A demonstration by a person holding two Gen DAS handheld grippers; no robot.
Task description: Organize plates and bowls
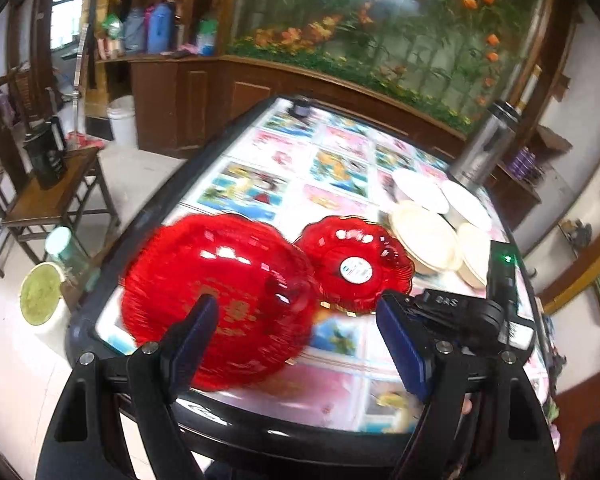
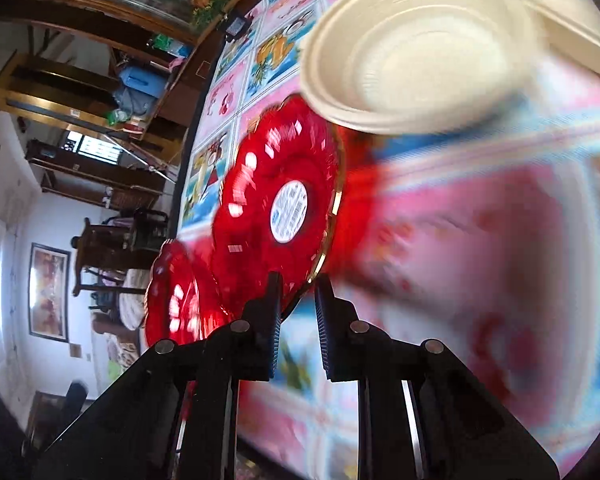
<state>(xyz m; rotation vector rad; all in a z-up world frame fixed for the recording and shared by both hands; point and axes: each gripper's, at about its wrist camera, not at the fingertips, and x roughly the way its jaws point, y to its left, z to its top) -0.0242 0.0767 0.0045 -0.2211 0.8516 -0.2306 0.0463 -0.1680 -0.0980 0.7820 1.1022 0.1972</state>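
Note:
My right gripper (image 2: 299,304) is shut on the gold rim of a small red plate (image 2: 276,208) that has a white sticker in its middle. The plate stays sharp while the table behind it blurs. In the left wrist view this small red plate (image 1: 354,266) sits beside a large red plate (image 1: 220,300), which is blurred. My left gripper (image 1: 300,340) is open above the near edge of the large plate, with nothing between its fingers. Cream bowls (image 1: 424,236) and white bowls (image 1: 420,190) are grouped at the right. One cream bowl (image 2: 420,48) shows just beyond the held plate.
The table (image 1: 284,152) is covered with a picture-printed cloth. A steel flask (image 1: 484,148) stands at its far right, and a small dark jar (image 1: 300,106) at its far edge. Left of the table are a wooden side table (image 1: 48,196), a white bucket (image 1: 122,120) and a green-lidded tub (image 1: 40,296).

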